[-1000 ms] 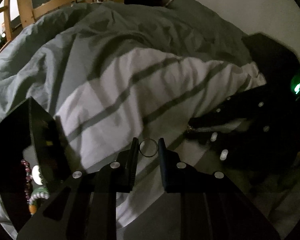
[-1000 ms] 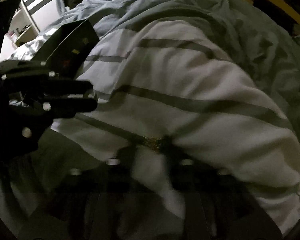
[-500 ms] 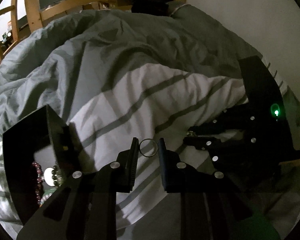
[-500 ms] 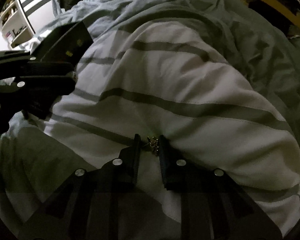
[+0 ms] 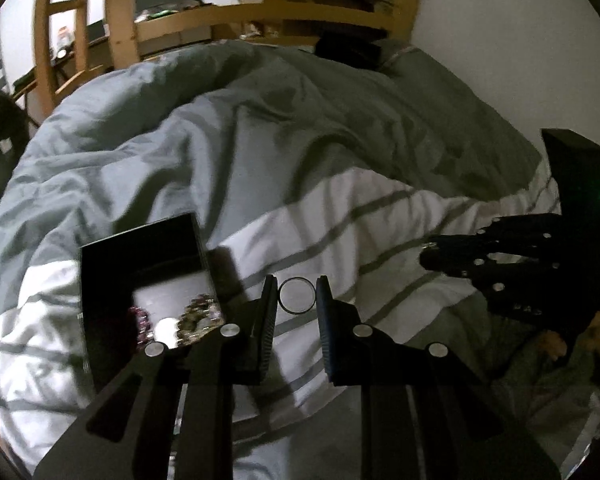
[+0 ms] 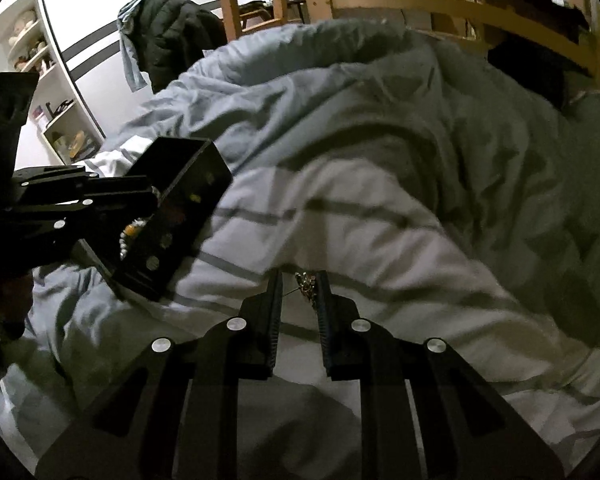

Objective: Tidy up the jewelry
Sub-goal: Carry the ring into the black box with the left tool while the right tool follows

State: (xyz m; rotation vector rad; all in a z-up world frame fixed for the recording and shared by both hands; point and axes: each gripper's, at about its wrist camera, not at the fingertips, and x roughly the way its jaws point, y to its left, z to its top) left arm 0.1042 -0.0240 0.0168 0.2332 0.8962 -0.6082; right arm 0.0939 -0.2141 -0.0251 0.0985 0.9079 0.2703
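Observation:
My left gripper [image 5: 297, 294] is shut on a thin metal ring [image 5: 297, 295], held above the striped duvet, just right of an open black jewelry box [image 5: 140, 264] with beaded bracelets [image 5: 188, 320] inside. My right gripper [image 6: 298, 286] is shut on a small gold chain piece [image 6: 307, 285], also above the duvet. The box also shows in the right wrist view [image 6: 180, 216], at left, with the left gripper's fingers [image 6: 100, 196] beside it. The right gripper shows at the right in the left wrist view [image 5: 432, 254].
A grey and white striped duvet [image 5: 340, 216] covers the bed. A wooden bed frame [image 5: 260, 12] stands behind, a white wall [image 5: 520, 40] on the right. A dark jacket [image 6: 172, 36] hangs by white shelves [image 6: 56, 112] at far left.
Both grippers have lifted and pulled back from the duvet with their pieces. The left gripper has moved toward the jewelry box, which now sits closer to its fingers.

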